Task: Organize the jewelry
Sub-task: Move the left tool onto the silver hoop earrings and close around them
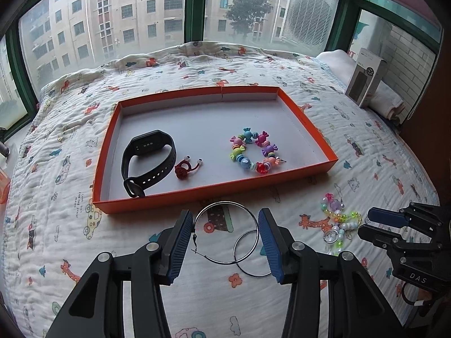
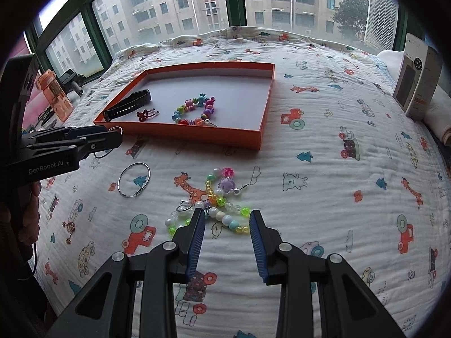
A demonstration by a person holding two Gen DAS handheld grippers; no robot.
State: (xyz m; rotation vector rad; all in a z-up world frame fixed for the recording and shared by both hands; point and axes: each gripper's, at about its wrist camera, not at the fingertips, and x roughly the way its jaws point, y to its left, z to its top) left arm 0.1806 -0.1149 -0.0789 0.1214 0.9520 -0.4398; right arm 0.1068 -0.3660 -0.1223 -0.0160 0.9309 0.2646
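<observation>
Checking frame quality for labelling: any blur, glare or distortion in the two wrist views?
Left wrist: sharp, soft daylight, strong fisheye bending the orange tray edges, dark vignette corners. Right wrist: same bowing and vignette; beaded chain crisp, only soft shadows, window bright and hazy, no glare on the tray.

— What carries it all?
— A bed (image 2: 324,146) by the window, under a white quilted cover printed with giraffes, trucks and trees.
— And lying on the cover?
— An orange tray (image 1: 197,190) near the middle. In front of it, a silver hoop (image 2: 134,179) lies flat, and just beside that a loose beaded strand (image 2: 222,205) of clear, green and pastel beads. A small gold trinket (image 2: 69,229) sits nearer the left edge, and a grey box (image 2: 417,84) stands at the far right.
</observation>
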